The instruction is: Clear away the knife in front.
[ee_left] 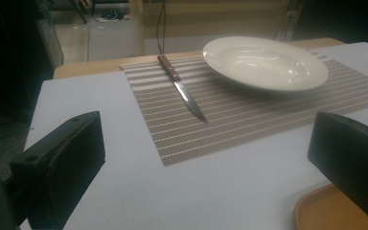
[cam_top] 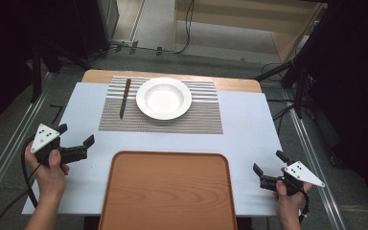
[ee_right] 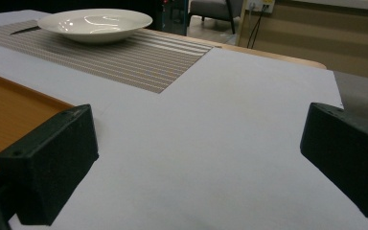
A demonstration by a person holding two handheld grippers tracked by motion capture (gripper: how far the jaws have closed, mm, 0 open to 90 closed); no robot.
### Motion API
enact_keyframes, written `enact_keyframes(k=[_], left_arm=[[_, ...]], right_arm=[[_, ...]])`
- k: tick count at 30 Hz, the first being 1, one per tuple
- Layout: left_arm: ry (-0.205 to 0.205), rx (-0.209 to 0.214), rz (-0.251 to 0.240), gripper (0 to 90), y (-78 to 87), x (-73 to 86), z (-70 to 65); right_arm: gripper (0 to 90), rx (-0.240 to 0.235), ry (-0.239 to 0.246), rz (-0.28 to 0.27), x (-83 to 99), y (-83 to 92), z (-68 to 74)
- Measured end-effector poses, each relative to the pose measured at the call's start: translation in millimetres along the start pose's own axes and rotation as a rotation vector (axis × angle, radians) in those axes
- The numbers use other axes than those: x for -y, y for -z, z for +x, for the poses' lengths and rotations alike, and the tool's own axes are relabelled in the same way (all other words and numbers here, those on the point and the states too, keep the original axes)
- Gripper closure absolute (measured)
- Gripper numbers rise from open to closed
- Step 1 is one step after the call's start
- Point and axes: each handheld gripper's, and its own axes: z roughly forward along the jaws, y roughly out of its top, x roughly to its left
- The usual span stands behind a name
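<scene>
The knife (cam_top: 124,99) is slim, with a reddish-brown wooden handle and a narrow steel blade that tapers to a point; in the high view the handle lies toward the far edge and the tip points back toward the person. It rests flat on the striped grey-brown placemat (cam_top: 191,120), well ahead of the left gripper (cam_top: 75,140) and apart from it, and in the left gripper view it sits up the middle, beyond the gap between the two black fingers (ee_left: 60,163). Just to the right of the knife, not touching it, stands a white shallow plate (cam_top: 164,98) with a broad rim, also on the placemat; its bowl holds nothing. Nearer the person, between the two grippers, lies an orange-brown wooden tray (cam_top: 167,189) with rounded corners and a low raised rim, and its floor is bare as well; its corner shows just under the right-hand finger in the left gripper view. The left gripper's fingers are spread wide with only the white counter (cam_top: 249,134) between them. The right gripper (cam_top: 270,167) sits at the near right edge of the counter, well apart from the knife, its fingers (ee_right: 48,163) likewise spread wide over bare counter, with the tray off beside one finger and the plate far ahead.
</scene>
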Motion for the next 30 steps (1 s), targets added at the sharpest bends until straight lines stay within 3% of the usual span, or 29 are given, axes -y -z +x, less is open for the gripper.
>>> enact_keyframes(k=[10,30], left_arm=[[-0.007,0.021,-0.003,0.0,-18.9,-21.6,0.5],[0.061,0.050,0.005,1.7,-68.5,-45.7,7.1]], right_arm=[[0.0,0.001,-0.001,0.003,0.0,-0.3,0.2],[0.0,-0.001,0.001,0.009,0.1,-1.2,0.7]])
